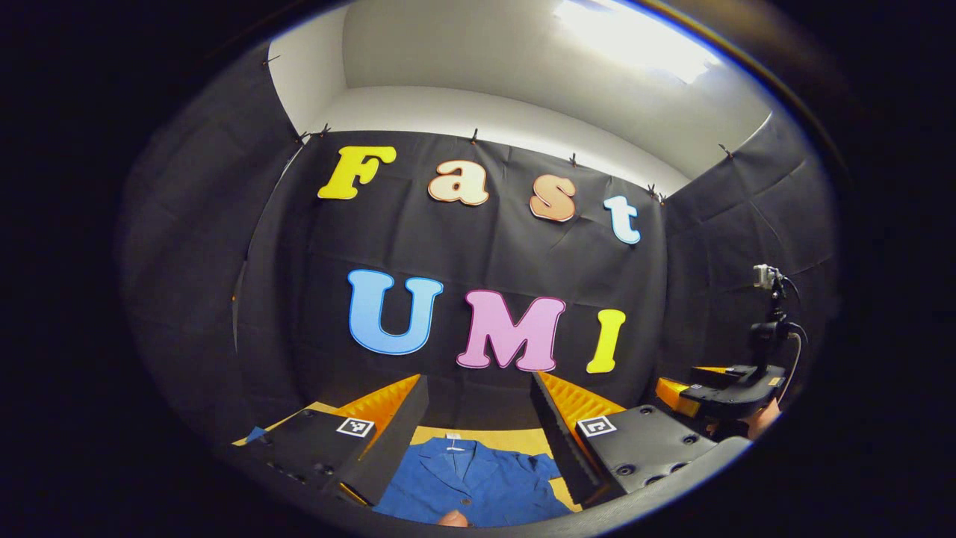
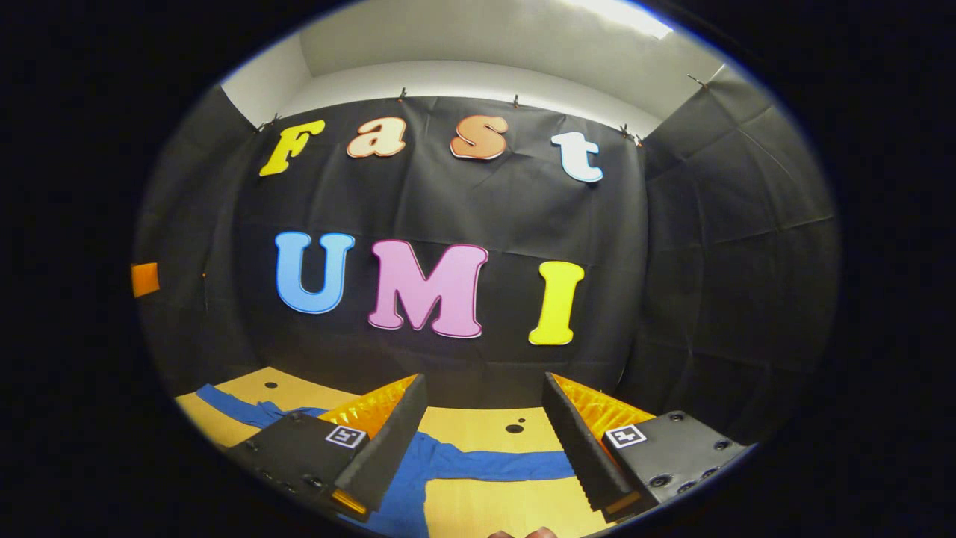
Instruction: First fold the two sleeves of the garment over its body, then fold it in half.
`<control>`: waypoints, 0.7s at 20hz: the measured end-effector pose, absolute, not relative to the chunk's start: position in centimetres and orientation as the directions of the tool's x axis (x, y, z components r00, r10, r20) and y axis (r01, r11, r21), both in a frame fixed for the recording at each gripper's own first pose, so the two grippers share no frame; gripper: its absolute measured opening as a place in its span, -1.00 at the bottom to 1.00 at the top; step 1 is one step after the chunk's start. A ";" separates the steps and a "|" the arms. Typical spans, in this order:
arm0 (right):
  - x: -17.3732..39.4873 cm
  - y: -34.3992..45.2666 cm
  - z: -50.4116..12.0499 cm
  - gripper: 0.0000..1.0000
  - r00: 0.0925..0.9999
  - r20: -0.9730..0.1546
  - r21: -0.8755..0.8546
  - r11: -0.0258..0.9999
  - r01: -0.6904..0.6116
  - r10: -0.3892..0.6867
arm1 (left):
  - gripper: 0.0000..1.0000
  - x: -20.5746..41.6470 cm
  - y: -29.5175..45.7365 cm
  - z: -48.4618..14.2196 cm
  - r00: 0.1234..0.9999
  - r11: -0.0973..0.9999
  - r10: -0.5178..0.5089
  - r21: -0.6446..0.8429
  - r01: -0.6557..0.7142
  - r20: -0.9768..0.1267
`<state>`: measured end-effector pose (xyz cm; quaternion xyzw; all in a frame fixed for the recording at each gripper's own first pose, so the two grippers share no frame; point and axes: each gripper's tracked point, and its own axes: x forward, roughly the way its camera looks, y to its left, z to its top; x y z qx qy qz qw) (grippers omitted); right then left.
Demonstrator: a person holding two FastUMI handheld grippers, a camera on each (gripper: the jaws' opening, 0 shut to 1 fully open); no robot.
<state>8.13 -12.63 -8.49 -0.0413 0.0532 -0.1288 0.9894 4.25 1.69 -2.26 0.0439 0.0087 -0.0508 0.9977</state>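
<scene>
A blue garment (image 1: 470, 482) with a collar and buttons lies flat on the wooden table (image 1: 515, 441), below and between the fingers of my left gripper (image 1: 478, 411), which is open and holds nothing. In the right gripper view one blue sleeve (image 2: 500, 465) stretches out sideways across the table, and more of the garment (image 2: 246, 409) runs off to the left. My right gripper (image 2: 485, 418) hovers open above that sleeve, empty. The right gripper (image 1: 736, 396) also shows far right in the left gripper view, held by a hand (image 1: 762, 420).
The light wooden table (image 2: 478, 426) has small dark holes (image 2: 514, 428) in its top. Black cloth walls close the booth at the back and on both sides. A fingertip (image 1: 452, 518) shows at the bottom edge of the left gripper view.
</scene>
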 end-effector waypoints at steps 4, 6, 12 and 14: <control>11.0 -20.5 -13.0 1.00 0.932 -0.158 -0.166 0.939 0.300 -0.326 | 0.62 6.3 -1.2 -2.9 0.991 0.988 -0.129 0.085 0.132 -0.034; 12.7 -24.0 -16.8 0.86 0.918 -0.217 -0.202 0.935 0.291 -0.332 | 0.61 7.4 -2.0 -3.2 0.994 0.990 -0.103 0.093 0.106 -0.039; 17.4 -33.1 -33.7 1.00 0.783 -0.548 -0.108 0.953 0.282 -0.294 | 0.62 11.0 -6.6 -5.7 0.992 0.977 -0.057 0.196 0.079 -0.114; 19.4 -35.2 -38.6 1.00 0.737 -0.614 -0.070 0.949 0.308 -0.284 | 0.62 12.4 -8.7 -6.6 0.991 0.971 -0.039 0.229 0.068 -0.126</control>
